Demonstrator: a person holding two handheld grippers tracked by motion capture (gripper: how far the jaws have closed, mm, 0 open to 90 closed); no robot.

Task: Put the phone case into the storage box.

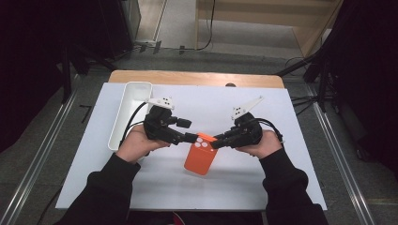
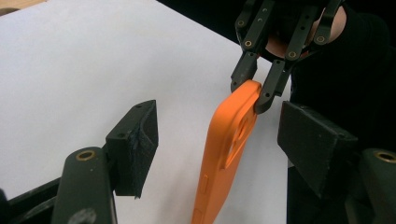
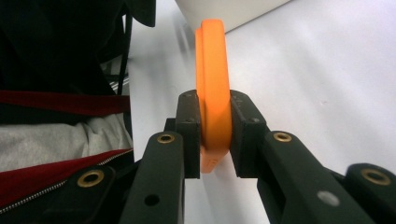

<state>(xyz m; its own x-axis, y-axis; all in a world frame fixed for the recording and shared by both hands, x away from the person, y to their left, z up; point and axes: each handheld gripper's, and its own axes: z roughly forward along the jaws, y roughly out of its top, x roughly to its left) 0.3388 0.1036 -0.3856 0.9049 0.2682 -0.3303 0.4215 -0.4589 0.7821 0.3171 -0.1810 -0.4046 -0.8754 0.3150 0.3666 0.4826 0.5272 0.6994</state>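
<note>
Clamped between the two black pads of the right gripper [image 3: 214,140] sits the rim of an orange, rounded-corner plastic phone case [image 3: 213,79], held on edge so that its thin side faces along the jaws. Seen from above, that case [image 1: 201,158] hangs over the middle of the white table sheet [image 1: 281,140], camera-hole end up, pinched at its upper right corner. Left gripper [image 2: 217,149] stands released: its pads flank the case on either side with gaps showing, touching nothing. Both hands in black sleeves hold the tools close together. Farther left and toward the far edge lies a long white rectangular plastic tray [image 1: 123,115], well apart from the case
</note>
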